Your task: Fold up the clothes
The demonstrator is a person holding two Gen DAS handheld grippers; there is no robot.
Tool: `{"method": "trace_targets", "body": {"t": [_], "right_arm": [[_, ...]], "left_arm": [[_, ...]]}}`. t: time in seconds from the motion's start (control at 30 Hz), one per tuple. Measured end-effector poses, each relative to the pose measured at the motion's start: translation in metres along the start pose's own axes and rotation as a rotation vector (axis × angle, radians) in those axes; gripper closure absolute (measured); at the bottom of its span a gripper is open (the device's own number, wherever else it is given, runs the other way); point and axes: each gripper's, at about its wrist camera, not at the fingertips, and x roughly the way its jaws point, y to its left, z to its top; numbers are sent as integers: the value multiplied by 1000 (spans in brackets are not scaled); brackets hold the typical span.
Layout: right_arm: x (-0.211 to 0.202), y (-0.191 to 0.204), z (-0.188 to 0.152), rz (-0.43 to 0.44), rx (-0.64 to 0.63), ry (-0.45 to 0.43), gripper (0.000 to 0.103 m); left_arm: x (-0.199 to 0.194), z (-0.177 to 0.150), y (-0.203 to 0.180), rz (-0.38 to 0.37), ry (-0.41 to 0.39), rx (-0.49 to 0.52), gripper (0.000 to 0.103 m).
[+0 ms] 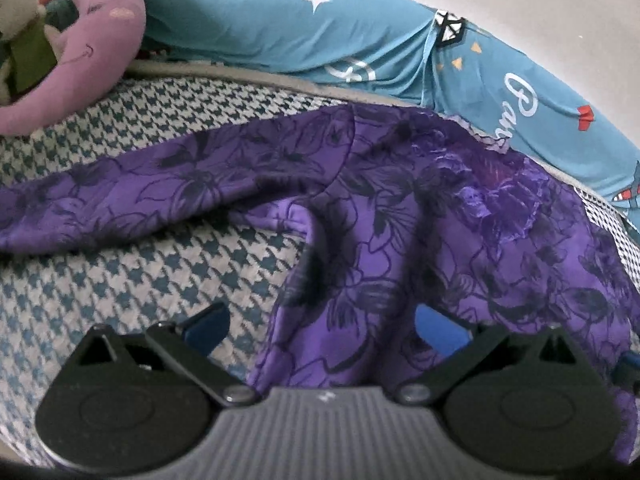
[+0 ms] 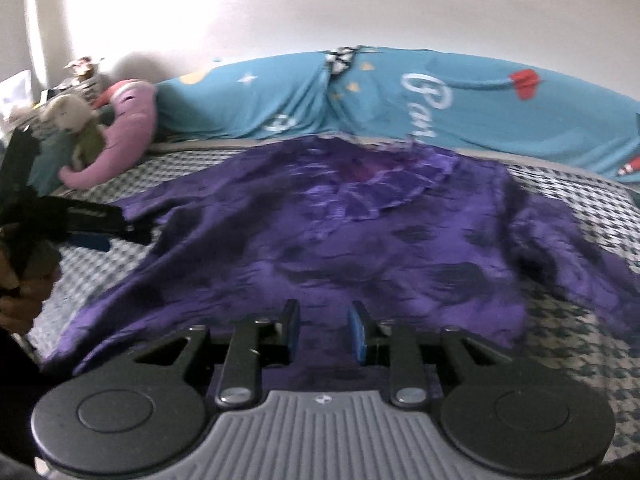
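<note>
Purple floral garment point(image 2: 320, 240) spread across houndstooth bedcover point(image 1: 120, 272), collar end toward the far side, one sleeve point(image 1: 120, 200) stretched out leftward in the left wrist view.

Left gripper point(image 1: 320, 324): jaws spread wide, nothing between them. Garment's near-left edge running between the two blue pads point(image 1: 438, 330); cloth under the right-side pad, bare bedcover under the left-side one. Contact with cloth cannot be told.

Right gripper point(image 2: 324, 330): jaws apart with a moderate gap, nothing clamped. Positioned over the garment's near hem, purple cloth visible below and between the fingers. Touching or hovering cannot be told; view blurred.

Left gripper also seen at the left edge of the right wrist view point(image 2: 92, 228), at the garment's left border, held by a hand point(image 2: 20, 296).

Edges: far hem of garment reaching the bed's far edge, close against a blue printed cloth point(image 2: 440, 112) bunched along the wall. Pink plush cushion point(image 1: 92, 52) and soft toy point(image 2: 76, 128) at the far-left corner, apart from the sleeve.

Open room: bare bedcover left of the garment below the sleeve, and a strip at near right point(image 2: 580, 340).
</note>
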Motion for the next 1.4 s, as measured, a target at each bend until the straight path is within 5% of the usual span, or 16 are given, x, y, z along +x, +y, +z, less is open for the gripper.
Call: {"method": "trace_targets", "body": {"t": [0.4, 0.97, 1.13, 1.27, 1.4], "right_arm": [[14, -79, 9, -116, 138, 11, 69], [75, -190, 19, -106, 667, 36, 63], [95, -191, 22, -119, 673, 39, 64], [100, -192, 24, -158, 668, 18, 90], [91, -188, 34, -263, 608, -74, 93]], "left_arm": [[46, 25, -3, 17, 29, -9, 0], [84, 41, -4, 37, 44, -3, 0], [87, 40, -15, 97, 13, 66, 21], [86, 38, -21, 153, -24, 121, 46], [82, 39, -24, 267, -98, 183, 62]]}}
